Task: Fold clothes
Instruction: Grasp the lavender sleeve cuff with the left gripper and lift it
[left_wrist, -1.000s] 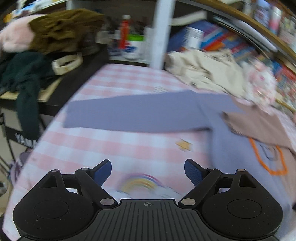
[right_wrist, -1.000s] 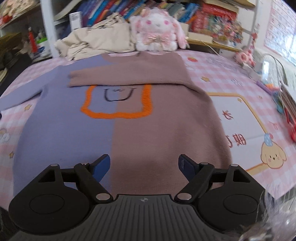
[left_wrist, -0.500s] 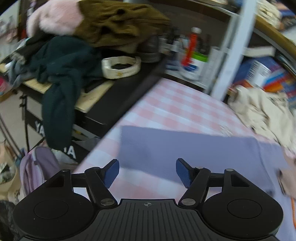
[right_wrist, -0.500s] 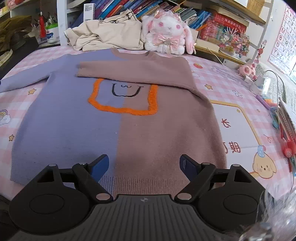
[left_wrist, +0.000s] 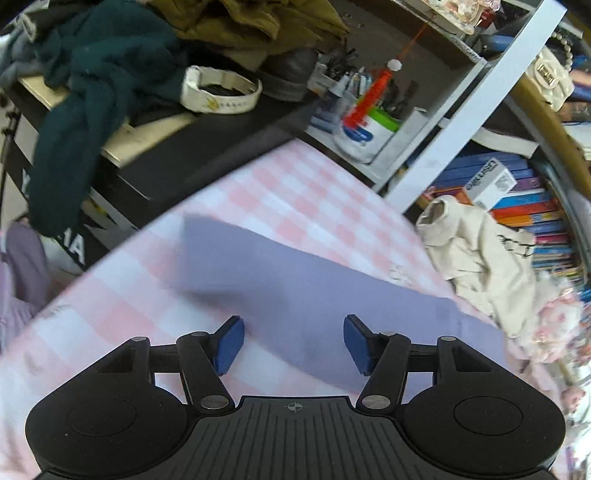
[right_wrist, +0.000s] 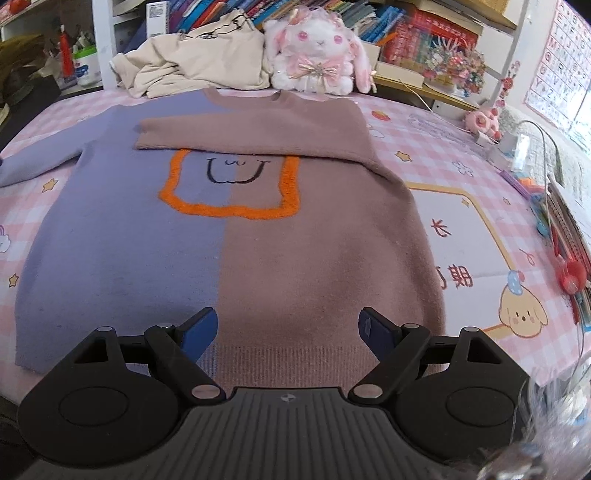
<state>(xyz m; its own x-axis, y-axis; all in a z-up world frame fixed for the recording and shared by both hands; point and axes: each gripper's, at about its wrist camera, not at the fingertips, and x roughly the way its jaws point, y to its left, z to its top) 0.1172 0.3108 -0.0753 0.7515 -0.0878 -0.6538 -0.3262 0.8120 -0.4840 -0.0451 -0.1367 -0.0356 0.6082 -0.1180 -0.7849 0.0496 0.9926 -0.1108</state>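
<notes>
A half purple, half brown sweater (right_wrist: 236, 251) with an orange square outline lies flat on the pink checked bedcover (right_wrist: 461, 177). Its brown sleeve (right_wrist: 255, 133) is folded across the chest. Its purple sleeve (left_wrist: 295, 291) lies stretched out to the left, its cuff end near the bed edge. My left gripper (left_wrist: 293, 343) is open, low over the purple sleeve, with the sleeve between its blue fingertips. My right gripper (right_wrist: 288, 332) is open and empty above the sweater's hem.
A beige garment (right_wrist: 199, 62) and a pink-and-white plush rabbit (right_wrist: 317, 55) lie at the far bed edge before bookshelves. A black table (left_wrist: 192, 147) with dark green and olive clothes stands left of the bed. Cables and small items (right_wrist: 554, 229) lie at the right.
My left gripper has swung left along the purple sleeve toward its cuff and come down close over it. My right gripper has drawn back slightly toward the hem.
</notes>
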